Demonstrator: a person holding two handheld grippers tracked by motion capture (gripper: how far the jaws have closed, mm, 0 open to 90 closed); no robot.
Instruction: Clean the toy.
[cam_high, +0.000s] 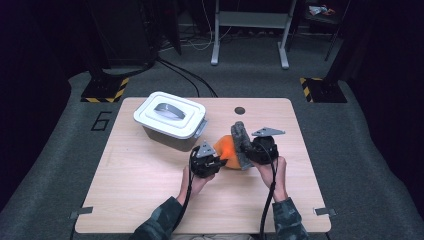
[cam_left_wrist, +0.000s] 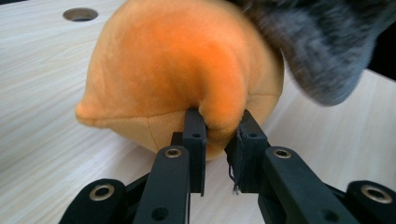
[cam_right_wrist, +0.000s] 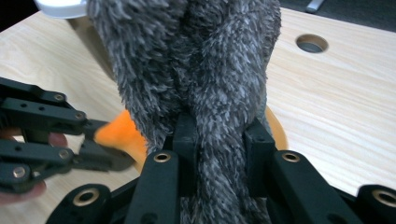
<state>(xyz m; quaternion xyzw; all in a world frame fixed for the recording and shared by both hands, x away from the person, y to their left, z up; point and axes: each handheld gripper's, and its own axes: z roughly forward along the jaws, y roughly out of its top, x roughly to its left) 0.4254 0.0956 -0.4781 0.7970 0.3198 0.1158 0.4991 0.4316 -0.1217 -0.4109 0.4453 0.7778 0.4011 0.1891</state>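
Observation:
An orange plush toy (cam_high: 226, 149) lies near the middle of the wooden table (cam_high: 150, 190), with a grey furry piece (cam_high: 240, 142) standing against its right side. I cannot tell whether the two are joined. My left gripper (cam_left_wrist: 220, 128) is shut on a fold of the orange plush (cam_left_wrist: 177, 65), low on its near side. My right gripper (cam_right_wrist: 219, 135) is shut on the grey fur (cam_right_wrist: 196, 56) and holds it upright above the orange plush (cam_right_wrist: 122, 133). In the high view the left gripper (cam_high: 216, 159) and the right gripper (cam_high: 248, 151) sit close together on either side of the toy.
A grey lidded box (cam_high: 170, 120) with a handle on its white lid stands just behind and left of the toy. A round cable hole (cam_high: 240, 110) is in the table's far middle. Bare tabletop lies at the left, front and right.

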